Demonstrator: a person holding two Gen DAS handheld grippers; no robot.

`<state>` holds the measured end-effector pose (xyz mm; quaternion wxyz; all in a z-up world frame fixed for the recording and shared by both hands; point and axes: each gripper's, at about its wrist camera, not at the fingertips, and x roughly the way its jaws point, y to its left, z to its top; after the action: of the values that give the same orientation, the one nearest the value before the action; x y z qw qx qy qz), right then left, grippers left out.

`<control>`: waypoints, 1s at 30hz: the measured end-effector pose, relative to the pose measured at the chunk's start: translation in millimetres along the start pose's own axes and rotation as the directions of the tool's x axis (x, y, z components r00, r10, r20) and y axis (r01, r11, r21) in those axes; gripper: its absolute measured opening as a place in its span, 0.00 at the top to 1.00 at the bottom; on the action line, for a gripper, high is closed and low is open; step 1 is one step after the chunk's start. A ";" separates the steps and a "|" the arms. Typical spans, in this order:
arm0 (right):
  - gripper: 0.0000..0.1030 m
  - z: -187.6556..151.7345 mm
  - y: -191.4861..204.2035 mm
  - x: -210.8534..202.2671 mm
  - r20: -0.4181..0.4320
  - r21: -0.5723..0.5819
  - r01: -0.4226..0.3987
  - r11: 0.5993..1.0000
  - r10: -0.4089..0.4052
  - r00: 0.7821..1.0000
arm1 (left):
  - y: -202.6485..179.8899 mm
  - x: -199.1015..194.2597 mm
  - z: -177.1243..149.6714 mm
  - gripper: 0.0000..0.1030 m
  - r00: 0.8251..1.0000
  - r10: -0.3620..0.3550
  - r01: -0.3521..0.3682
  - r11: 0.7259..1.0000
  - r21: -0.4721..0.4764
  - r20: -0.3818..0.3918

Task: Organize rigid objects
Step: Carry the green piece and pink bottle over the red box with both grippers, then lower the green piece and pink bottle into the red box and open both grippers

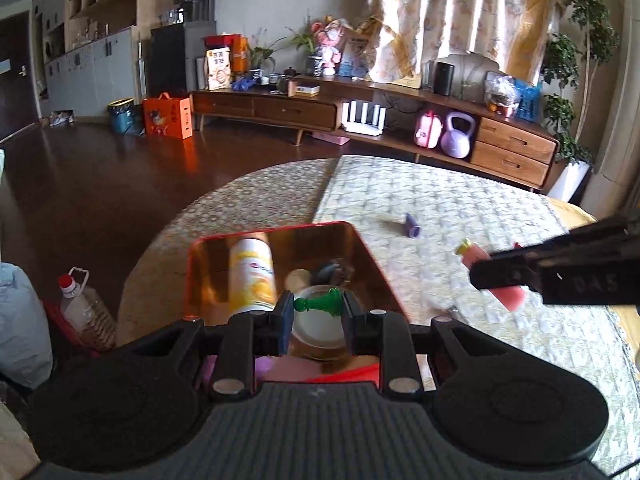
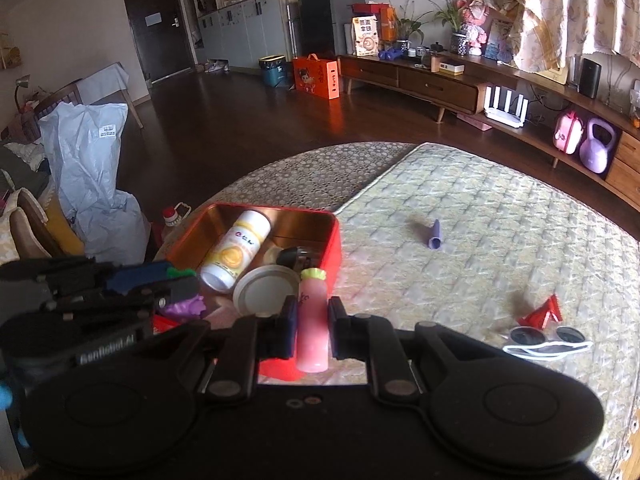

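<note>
Desk [image 2: 500,216] under quilted cover, carrying red tin [image 2: 335,240] with white canister [image 2: 236,254], round lid [image 2: 266,290] and small items already inside. Still loose on cover: sunglasses [image 2: 546,342], red wrapper [image 2: 542,312], purple piece [image 2: 435,236].

Step in hand: delivery to tin.
- Right gripper [image 2: 313,322]: fingers clamped on pink bottle [image 2: 312,316], near tin's edge.
- Left gripper [image 1: 318,312]: fingers closed on green chess pawn [image 1: 320,303], above tin.

Next, by judgement: lower over free floor, then release.

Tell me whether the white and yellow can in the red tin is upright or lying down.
Lying down. The can lies on its side in the red tin, its length running along the floor, beside a round white lid.
</note>
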<state>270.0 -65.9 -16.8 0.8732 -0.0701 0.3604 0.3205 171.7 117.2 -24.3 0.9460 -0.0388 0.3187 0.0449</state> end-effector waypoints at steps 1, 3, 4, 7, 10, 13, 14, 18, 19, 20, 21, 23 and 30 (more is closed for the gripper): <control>0.86 0.8 3.6 3.2 -0.003 -0.003 -0.004 1.000 0.004 1.000 | 6.8 2.1 2.7 0.76 1.000 0.006 -0.006 1.000 -0.006 -0.003; 0.86 1.9 10.2 9.8 -0.009 -0.011 -0.009 1.000 0.009 1.000 | 20.3 7.7 9.0 0.76 1.000 0.014 -0.014 1.000 -0.020 -0.012; 0.86 2.5 12.9 13.2 -0.013 -0.014 -0.011 1.000 0.010 1.000 | 26.7 10.8 12.2 0.76 1.000 0.019 -0.020 0.999 -0.028 -0.016; 0.86 5.0 19.5 24.3 -0.025 -0.019 -0.016 1.000 0.016 1.000 | 41.6 21.1 21.5 0.76 0.999 0.027 -0.028 0.999 -0.035 -0.028; 0.86 6.7 24.8 35.3 -0.038 -0.022 -0.020 1.000 0.019 0.999 | 51.5 32.8 30.3 0.76 0.999 0.034 -0.035 0.999 -0.033 -0.038; 0.86 7.2 30.9 45.9 -0.053 -0.032 -0.020 0.999 0.018 0.998 | 60.0 48.7 38.3 0.76 0.997 0.040 -0.042 0.999 -0.031 -0.061; 0.86 6.9 33.0 49.2 -0.057 -0.038 -0.019 0.999 0.017 0.998 | 62.1 54.7 39.7 0.76 0.996 0.045 -0.047 0.999 -0.024 -0.071; 0.86 3.9 39.4 64.3 -0.080 -0.057 -0.015 0.998 0.010 0.997 | 67.0 82.1 43.9 0.76 0.992 0.067 -0.069 0.998 -0.011 -0.107; 0.86 3.0 40.3 67.6 -0.086 -0.060 -0.014 0.998 0.009 0.996 | 68.2 88.1 43.7 0.76 0.990 0.075 -0.077 0.997 -0.014 -0.118; 0.86 2.0 41.1 71.0 -0.093 -0.062 -0.014 0.998 0.008 0.996 | 69.8 94.2 43.5 0.76 0.989 0.071 -0.074 0.997 -0.020 -0.132; 0.86 1.0 42.1 74.6 -0.100 -0.064 -0.014 0.998 0.008 0.995 | 70.5 99.5 43.3 0.76 0.988 0.064 -0.068 0.997 -0.025 -0.142; 0.86 -1.2 43.3 80.2 -0.111 -0.071 -0.013 0.997 0.005 0.994 | 70.1 107.6 42.1 0.76 0.986 0.070 -0.074 0.997 -0.022 -0.151; 0.86 -4.9 49.5 94.8 -0.136 -0.091 -0.014 0.996 0.001 0.991 | 66.7 125.9 37.8 0.76 0.980 0.095 -0.096 0.995 0.004 -0.174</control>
<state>287.7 19.4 -79.0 0.8413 -0.1302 0.4043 0.3344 286.8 194.9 -73.6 0.9113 -0.0292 0.4014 0.0872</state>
